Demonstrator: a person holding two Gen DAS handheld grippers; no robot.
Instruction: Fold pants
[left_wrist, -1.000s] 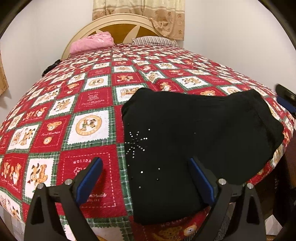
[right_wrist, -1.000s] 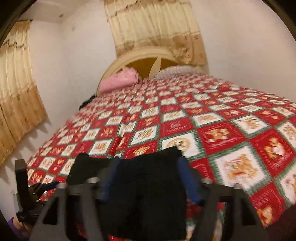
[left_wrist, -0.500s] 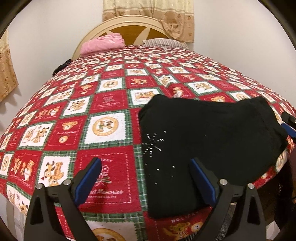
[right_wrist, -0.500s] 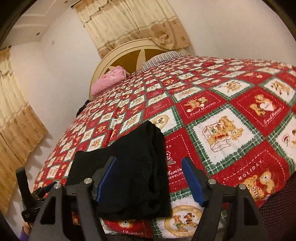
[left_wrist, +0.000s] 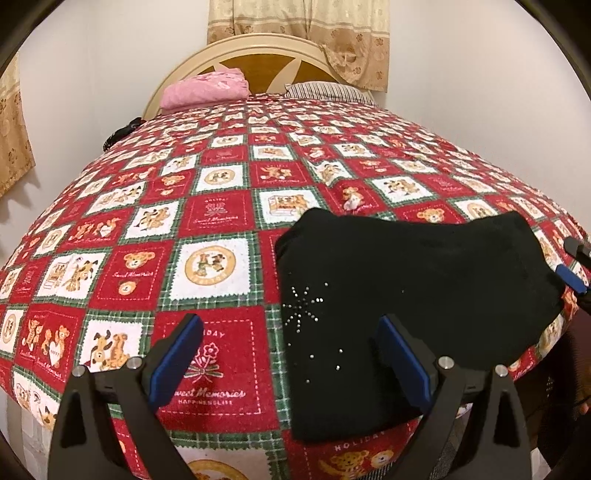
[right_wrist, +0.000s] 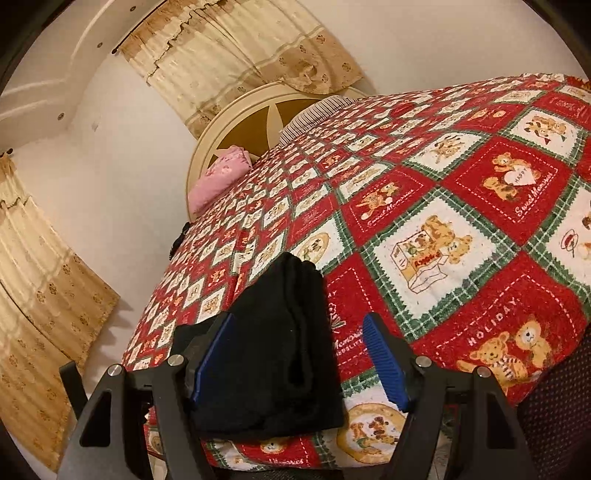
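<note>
The black pants (left_wrist: 406, 295) lie folded into a flat pad on the near edge of the bed, with small rhinestones on the near left part. My left gripper (left_wrist: 291, 358) is open and empty, hovering over the pad's left edge. My right gripper (right_wrist: 299, 365) is open and empty just above the pad's right end (right_wrist: 280, 350); its blue pad shows at the far right of the left wrist view (left_wrist: 570, 278). Neither gripper touches the cloth.
The bed carries a red, white and green teddy-bear quilt (left_wrist: 207, 266). A pink pillow (left_wrist: 205, 88) and a striped pillow (left_wrist: 328, 90) lie by the headboard (left_wrist: 266, 62). Curtains hang behind (right_wrist: 236, 59). The bed's near edge drops off below the pants.
Both grippers have drawn back and risen a little from the folded pants. The right gripper has tilted and swung to the right. The pants have stayed still.
</note>
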